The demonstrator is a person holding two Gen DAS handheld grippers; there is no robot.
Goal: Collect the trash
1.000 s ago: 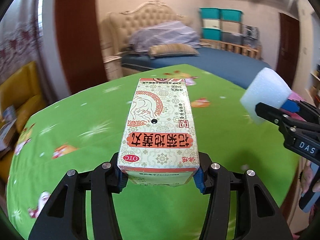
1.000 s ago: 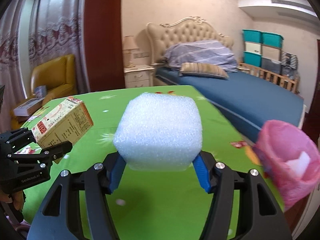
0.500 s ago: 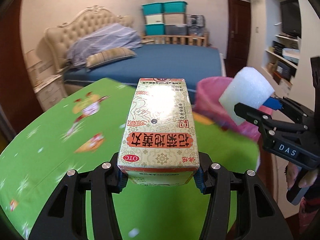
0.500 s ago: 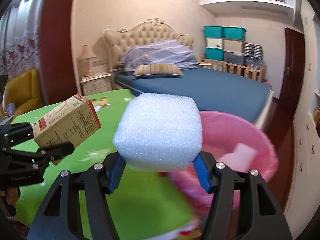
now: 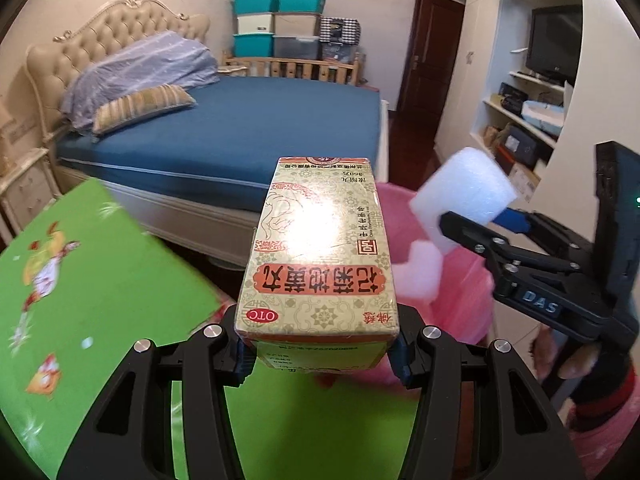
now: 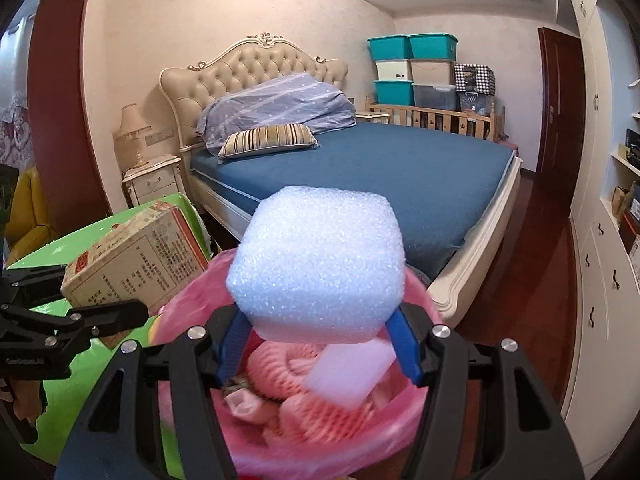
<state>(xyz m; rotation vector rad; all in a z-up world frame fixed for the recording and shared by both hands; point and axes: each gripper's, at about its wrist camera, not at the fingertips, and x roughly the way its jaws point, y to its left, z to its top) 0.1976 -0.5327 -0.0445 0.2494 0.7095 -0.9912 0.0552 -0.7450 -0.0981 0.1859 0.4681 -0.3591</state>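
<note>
My left gripper [image 5: 320,354] is shut on a beige medicine box [image 5: 320,248] with red Chinese lettering, held past the corner of the green table [image 5: 100,300]. In the right wrist view that box [image 6: 136,260] hangs at the left, beside the bin's rim. My right gripper [image 6: 318,344] is shut on a white foam block [image 6: 316,264], held right above the pink-lined trash bin [image 6: 192,320]. Inside the bin lie pink foam netting [image 6: 288,364] and a flat white foam piece [image 6: 352,372]. From the left wrist view the foam block [image 5: 466,188] and bin liner [image 5: 460,292] show at the right.
A blue bed [image 6: 380,176] stands behind the bin, with a nightstand [image 6: 154,182] at its left. White cabinets and shelves [image 5: 528,120] line the right wall. Dark wooden floor [image 6: 532,280] runs between bed and cabinets. A hand [image 5: 576,356] holds the right gripper's handle.
Both grippers have swung rightward off the green table to the pink bin, each still holding its item. The bin now sits directly under the foam block.
</note>
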